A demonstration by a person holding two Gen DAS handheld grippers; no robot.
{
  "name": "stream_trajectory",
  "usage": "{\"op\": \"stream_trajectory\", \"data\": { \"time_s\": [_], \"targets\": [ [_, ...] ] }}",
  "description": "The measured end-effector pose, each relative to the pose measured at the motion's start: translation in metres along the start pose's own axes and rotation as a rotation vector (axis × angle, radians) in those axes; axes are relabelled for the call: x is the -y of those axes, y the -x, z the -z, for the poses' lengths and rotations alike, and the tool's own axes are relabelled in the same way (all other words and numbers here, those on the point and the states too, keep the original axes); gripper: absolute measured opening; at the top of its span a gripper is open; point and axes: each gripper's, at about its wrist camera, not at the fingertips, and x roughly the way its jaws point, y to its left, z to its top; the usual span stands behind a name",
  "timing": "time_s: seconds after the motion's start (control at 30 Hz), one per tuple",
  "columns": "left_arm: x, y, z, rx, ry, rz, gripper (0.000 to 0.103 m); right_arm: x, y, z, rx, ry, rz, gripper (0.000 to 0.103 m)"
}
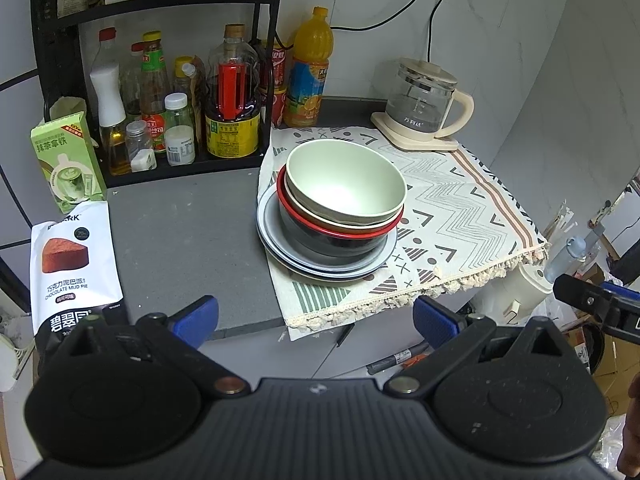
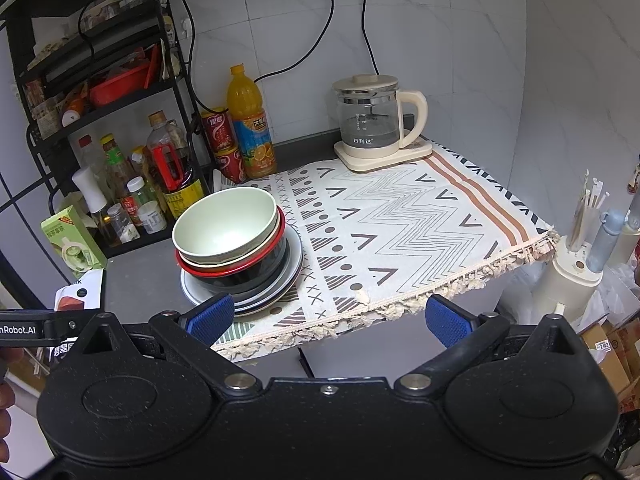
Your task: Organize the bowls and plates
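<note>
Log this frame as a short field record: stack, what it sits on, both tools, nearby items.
stack: green bowl nested in red-rimmed bowl, on grey plates
support: patterned cloth over dark counter
left tool: open, holding nothing, short of the stack
right tool: open, holding nothing
nearby: glass kettle, orange juice bottle, condiment rack
</note>
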Motion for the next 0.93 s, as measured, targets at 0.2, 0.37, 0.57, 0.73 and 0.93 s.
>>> {"op": "stream_trajectory", "data": {
  "time_s": [0.2, 0.37, 0.57, 0.73, 0.93],
  "targets": [
    [-0.0001, 0.0002, -0.0005, -0.001, -0.004, -0.009, 0.102, -0.0013, 0.0012, 0.0001, -0.001, 0.006, -0.005, 0.103],
    [-0.0005, 0.0004, -0.0002, -0.001, -0.004, -0.007, 0.102, -0.0018, 0.0021, 0.0009, -0.004, 0.009, -0.004, 0.103],
    [0.0014, 0.0016, 0.0011, -0.002, -0.007, -0.005, 0.102, -0.0017, 0.0031, 0.0026, -0.007, 0.009, 0.000, 0.103],
    [0.0020, 0.0025, 0.0026, 0.001, -0.004, -0.011, 0.102, -0.0029, 0.0032, 0.0050, -0.009, 0.010, -0.001, 0.103],
    [-0.0005, 0.0015, 0.0051, -0.007, -0.005, -0.010, 0.102, -0.0021, 0.0051, 0.0081, -0.011, 0.010, 0.004, 0.103]
  ]
}}
